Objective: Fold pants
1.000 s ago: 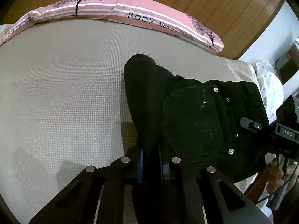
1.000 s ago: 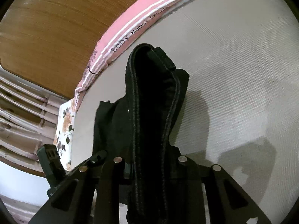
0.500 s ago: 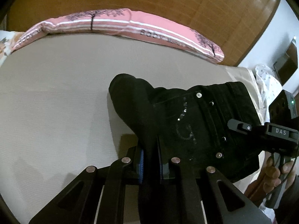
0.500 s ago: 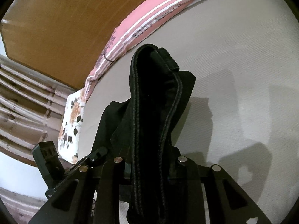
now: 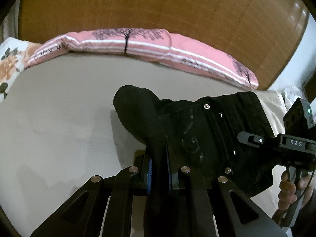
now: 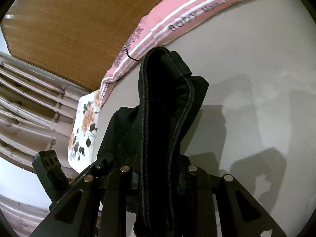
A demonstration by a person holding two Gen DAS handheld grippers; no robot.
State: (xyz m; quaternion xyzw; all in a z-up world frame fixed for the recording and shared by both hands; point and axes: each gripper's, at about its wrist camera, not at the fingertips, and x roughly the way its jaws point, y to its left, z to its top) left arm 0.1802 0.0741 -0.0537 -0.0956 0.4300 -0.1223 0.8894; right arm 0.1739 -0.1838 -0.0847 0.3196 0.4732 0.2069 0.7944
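"DAS" is printed in white on the right gripper (image 5: 256,140), and "Baby" runs along the pink pillow (image 5: 138,43) with its black tree prints. Both claws are pinched narrow on the black pants (image 5: 197,130) — the left gripper (image 5: 159,169) nips a fold between blue pads, the right a thick stitched edge. The pants hang bunched just over a beige bed (image 5: 59,118). Behind stand a wooden headboard (image 5: 158,6), a floral cushion (image 6: 85,122) and curtains (image 6: 29,102).
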